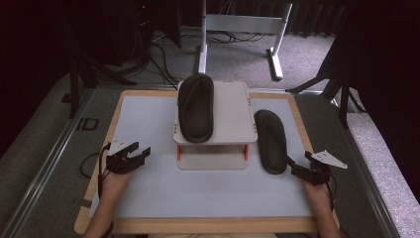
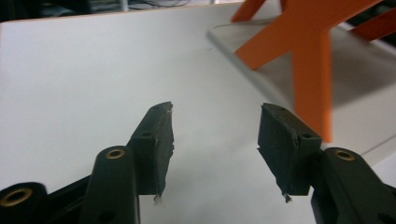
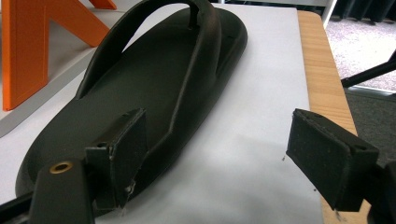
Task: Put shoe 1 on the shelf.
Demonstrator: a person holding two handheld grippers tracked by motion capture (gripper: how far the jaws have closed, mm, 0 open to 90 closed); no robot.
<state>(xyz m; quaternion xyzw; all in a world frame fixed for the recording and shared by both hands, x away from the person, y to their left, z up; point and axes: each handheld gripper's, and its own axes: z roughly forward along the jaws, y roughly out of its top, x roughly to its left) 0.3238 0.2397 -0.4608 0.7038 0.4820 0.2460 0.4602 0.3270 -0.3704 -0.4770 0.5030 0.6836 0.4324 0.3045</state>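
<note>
One black flip-flop (image 1: 195, 106) lies on the top of a small white shelf (image 1: 233, 114) with orange legs (image 2: 310, 70), in the middle of the table. A second black flip-flop (image 1: 271, 141) lies flat on the white table top (image 1: 148, 198) just right of the shelf. My left gripper (image 1: 141, 150) sits low at the table's left, open, with bare white surface between its jaws (image 2: 215, 140). My right gripper (image 1: 298, 158) is at the heel of the second flip-flop (image 3: 154, 79). It is open wide (image 3: 215, 135), one jaw by the sole's heel edge and the other out over the table.
The table has a wooden rim (image 1: 302, 119), and its right edge runs close to my right gripper. Beyond the far edge a white metal stand (image 1: 237, 29), cables and dark tripod legs (image 1: 341, 89) stand on grey carpet. The shelf has a lower tier (image 1: 213, 161) facing me.
</note>
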